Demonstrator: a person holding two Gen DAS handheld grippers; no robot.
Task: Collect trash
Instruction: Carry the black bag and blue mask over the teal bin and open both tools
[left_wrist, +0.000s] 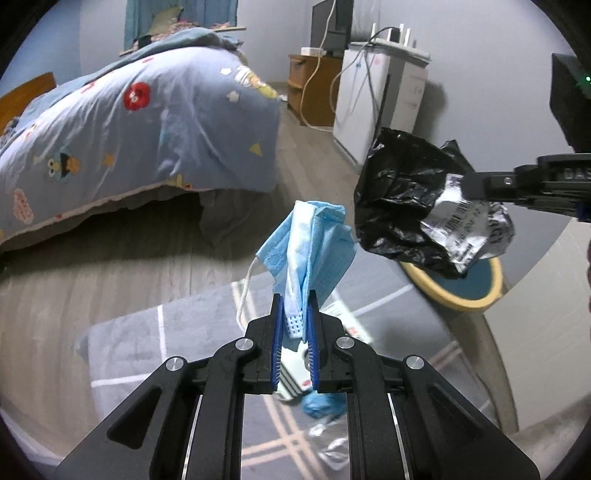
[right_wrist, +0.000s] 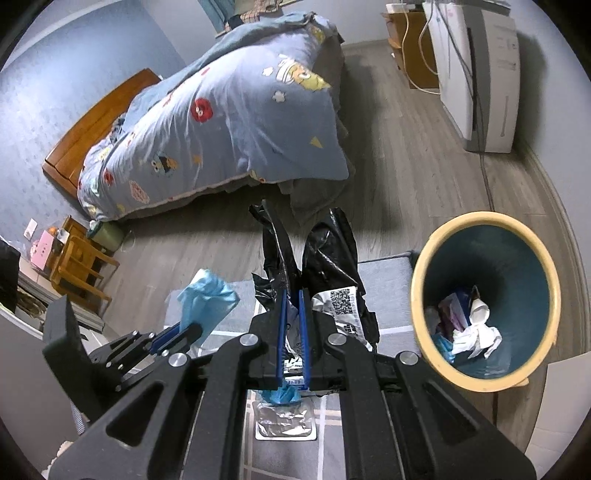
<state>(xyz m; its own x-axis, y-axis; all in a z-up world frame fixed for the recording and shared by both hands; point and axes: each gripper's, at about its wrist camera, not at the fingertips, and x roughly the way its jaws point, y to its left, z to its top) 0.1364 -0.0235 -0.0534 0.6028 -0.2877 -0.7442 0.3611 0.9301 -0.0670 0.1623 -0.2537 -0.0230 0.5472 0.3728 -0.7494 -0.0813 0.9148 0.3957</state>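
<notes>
Left gripper (left_wrist: 295, 317): jaws narrow, clamped on a crumpled blue face mask (left_wrist: 308, 243) that stands up from the pads, its white ear loop (left_wrist: 245, 288) dangling to the left.

Right gripper (right_wrist: 291, 306): jaws narrow, pinching a crumpled black plastic bag (right_wrist: 325, 254) with a white printed label (right_wrist: 341, 306); print too creased to read.

Both loads are lifted clear of the grey rug (right_wrist: 384, 280).

Waste bin (right_wrist: 484, 306): cream rim, teal inside, just right of the right gripper. Already holds white crumpled paper (right_wrist: 476, 332) and other scraps, not identifiable. In the left wrist view the bag covers most of the bin.

Below the right gripper, on the rug: a blue wad (right_wrist: 282, 395) and a silver foil packet (right_wrist: 286, 422), both partly hidden by the gripper body.
</notes>
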